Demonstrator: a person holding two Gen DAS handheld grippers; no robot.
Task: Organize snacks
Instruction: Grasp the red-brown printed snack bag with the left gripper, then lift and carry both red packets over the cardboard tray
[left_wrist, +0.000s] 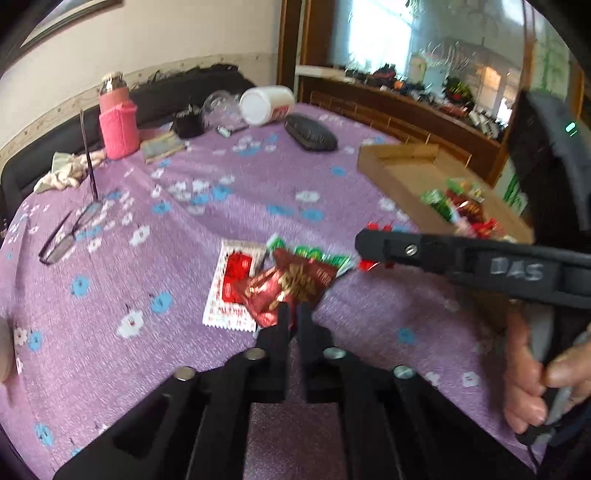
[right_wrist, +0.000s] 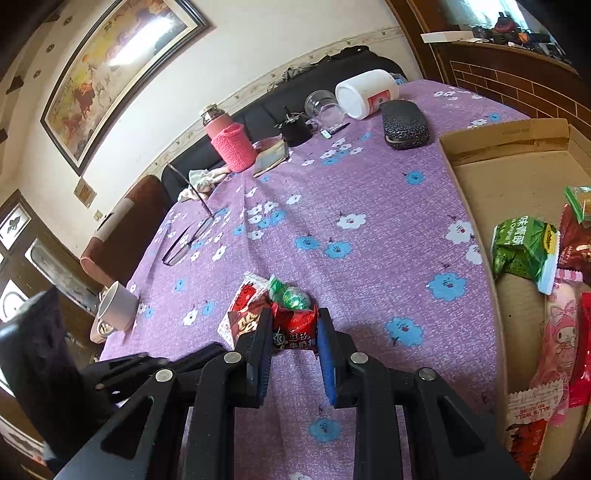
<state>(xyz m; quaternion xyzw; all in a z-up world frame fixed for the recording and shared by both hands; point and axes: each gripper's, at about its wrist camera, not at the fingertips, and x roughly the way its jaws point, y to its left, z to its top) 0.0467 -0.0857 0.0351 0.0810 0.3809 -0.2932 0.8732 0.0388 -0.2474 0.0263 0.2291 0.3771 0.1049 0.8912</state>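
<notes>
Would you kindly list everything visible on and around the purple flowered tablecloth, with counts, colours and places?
Snack packets on the cloth: about four, red, white, green; centre, overlapping.
Cardboard tray: one, brown; right, holding several more snacks.
Pink knit-sleeved bottle: one; far side.
Glasses: one pair, dark; left.
Dark glasses case: one; far right.
White jar: one; lying on its side, far edge.
Clear cup: one; beside the jar.
White mug: one; left edge.
Left gripper: black; closed on a dark red packet.
Right gripper: black; gripping a red packet.
</notes>
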